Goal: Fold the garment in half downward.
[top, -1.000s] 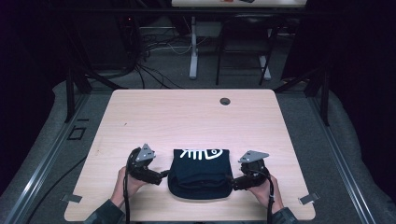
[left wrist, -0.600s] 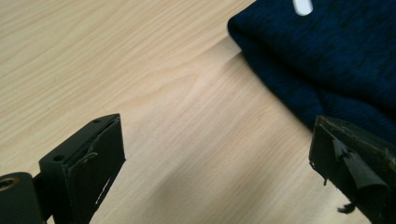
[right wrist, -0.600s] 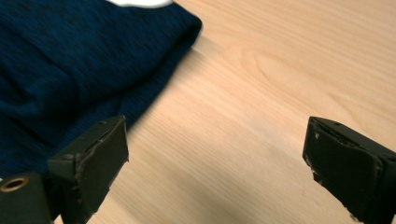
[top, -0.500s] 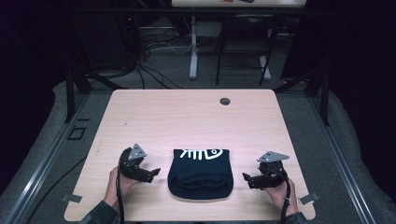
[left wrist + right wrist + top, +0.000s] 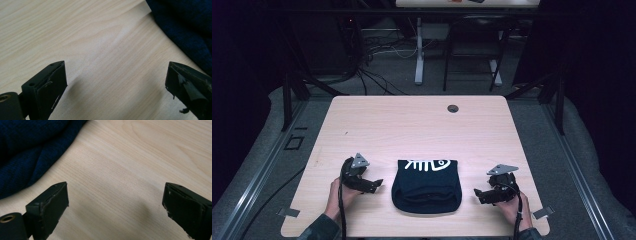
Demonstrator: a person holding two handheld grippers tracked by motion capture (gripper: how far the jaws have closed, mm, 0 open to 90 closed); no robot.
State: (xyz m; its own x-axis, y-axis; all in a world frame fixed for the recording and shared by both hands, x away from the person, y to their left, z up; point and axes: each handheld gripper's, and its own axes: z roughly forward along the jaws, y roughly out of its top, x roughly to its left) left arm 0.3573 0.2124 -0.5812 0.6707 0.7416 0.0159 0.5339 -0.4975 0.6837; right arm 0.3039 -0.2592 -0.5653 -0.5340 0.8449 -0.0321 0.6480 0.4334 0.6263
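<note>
The folded dark navy knitted garment with a white fish-skeleton print point(image 5: 426, 185) lay near the front edge of the pale wooden tabletop point(image 5: 412, 125), between your hands; each gripper view cut it off to one corner. Your left hand-held gripper point(image 5: 373, 184) rested just left of it, jaws spread wide, holding nothing. Your right hand-held gripper point(image 5: 480, 194) sat just right of it, likewise spread and empty, both pointing inward toward the cloth.

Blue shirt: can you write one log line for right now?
folded shirt: flat on table | left gripper: open, apart | right gripper: open, apart
</note>
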